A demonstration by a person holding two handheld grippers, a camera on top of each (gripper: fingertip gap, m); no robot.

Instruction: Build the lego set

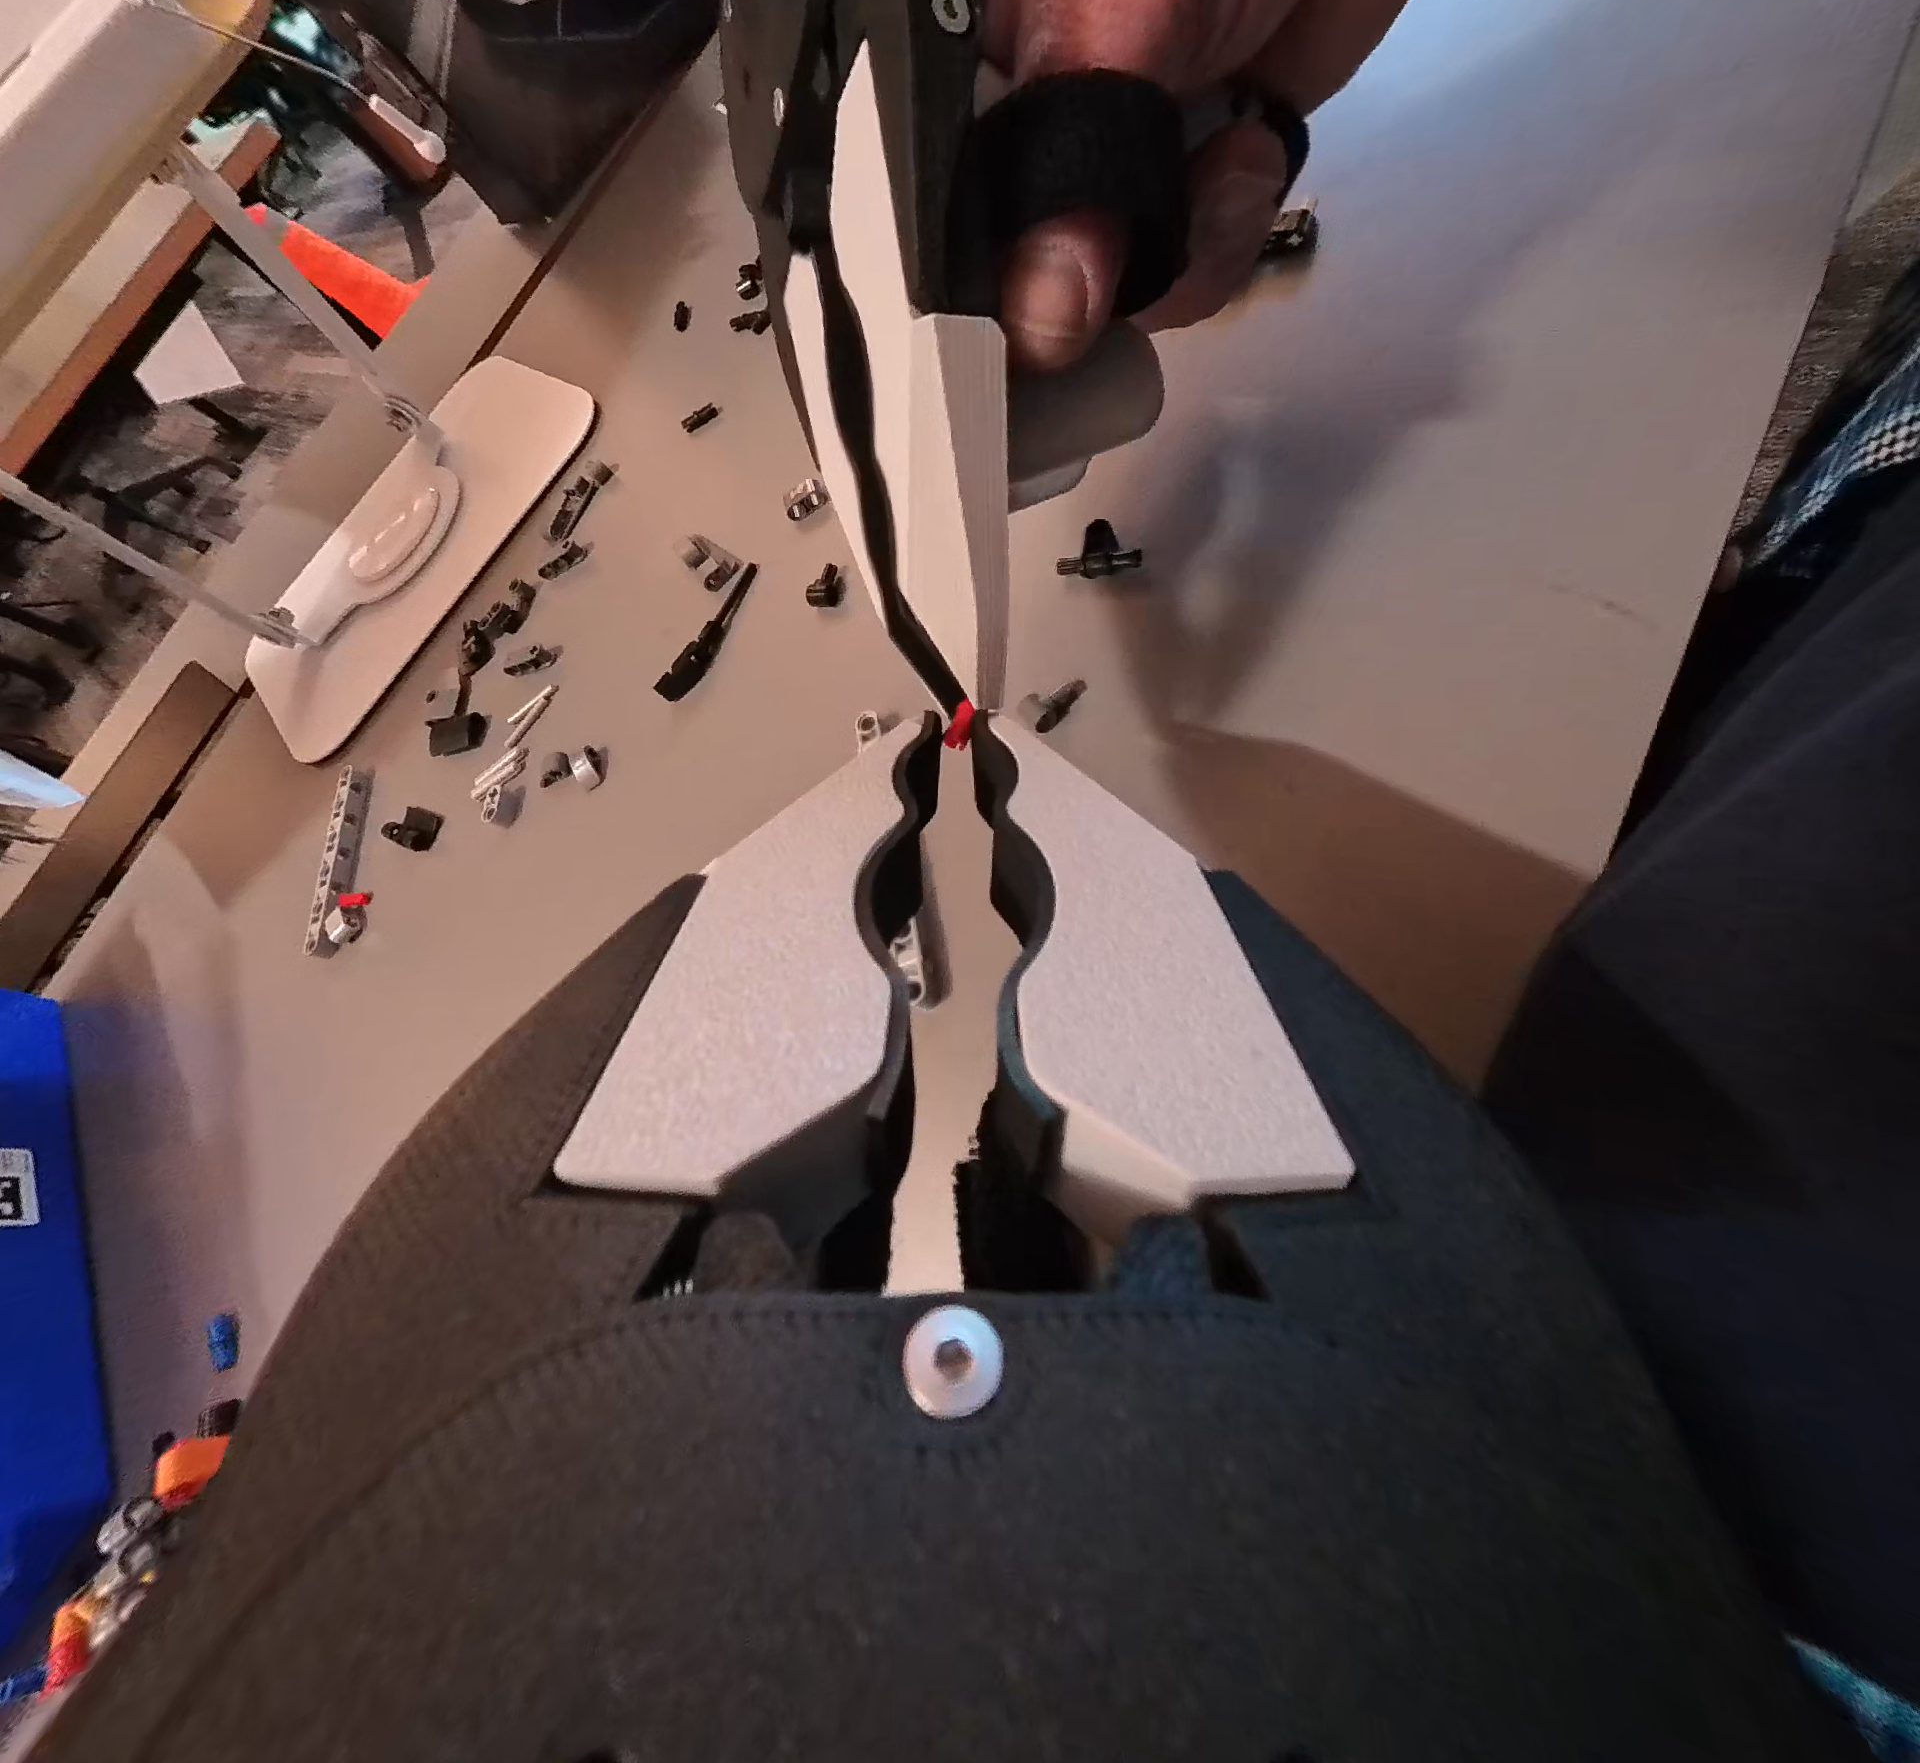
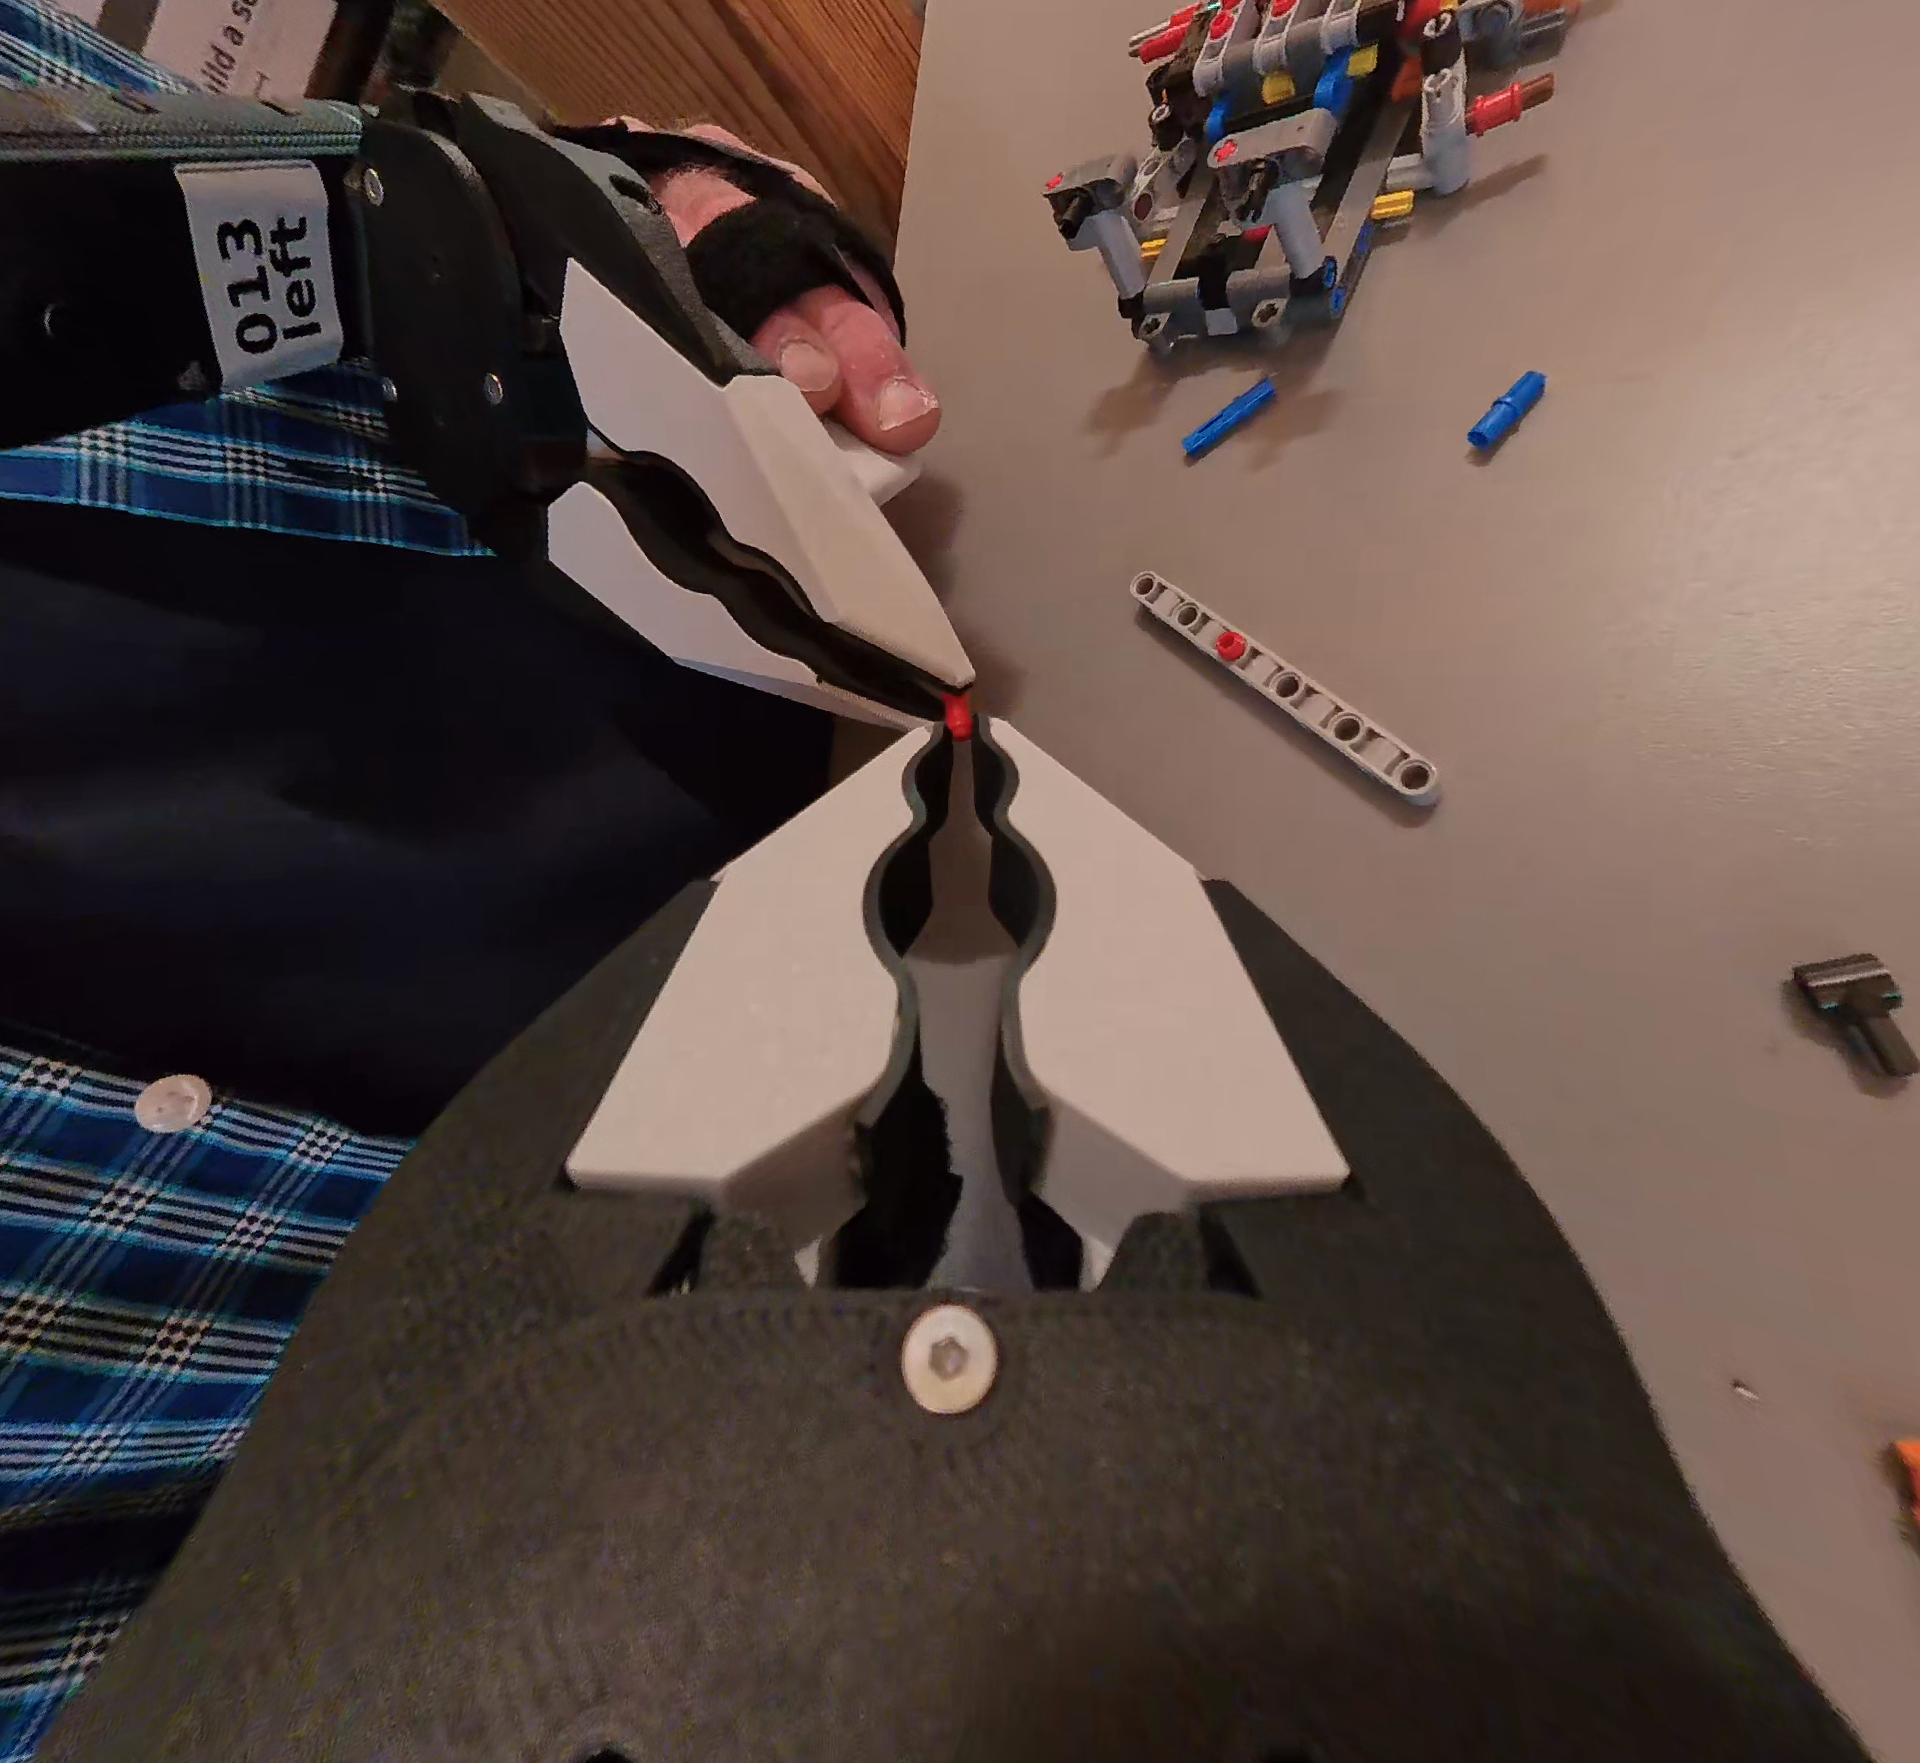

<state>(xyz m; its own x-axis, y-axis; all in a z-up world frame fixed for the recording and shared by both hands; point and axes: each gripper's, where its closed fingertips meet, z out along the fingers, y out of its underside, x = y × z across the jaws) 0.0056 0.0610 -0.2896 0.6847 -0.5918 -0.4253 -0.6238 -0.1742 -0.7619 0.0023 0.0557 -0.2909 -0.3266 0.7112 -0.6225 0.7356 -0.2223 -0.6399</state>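
Note:
A tiny red pin (image 1: 958,724) is pinched between the tips of both grippers, held in the air above the table. My left gripper (image 1: 956,741) is closed on its lower end. My right gripper (image 1: 972,697) comes down from above and is closed on its upper end. In the right wrist view the red pin (image 2: 958,716) sits at my right gripper's (image 2: 958,741) tips, with the left gripper (image 2: 948,687) reaching in from the left. A partly built, many-coloured model (image 2: 1340,103) stands far up the table.
A long grey beam with a red pin (image 2: 1283,687), two blue pins (image 2: 1228,414) and a black piece (image 2: 1860,1012) lie on the grey table. Several small black and grey parts (image 1: 520,674) lie scattered beside a white stand base (image 1: 416,550). A blue box (image 1: 42,1298) is at the left. The tips of both grippers are at nearly the same place.

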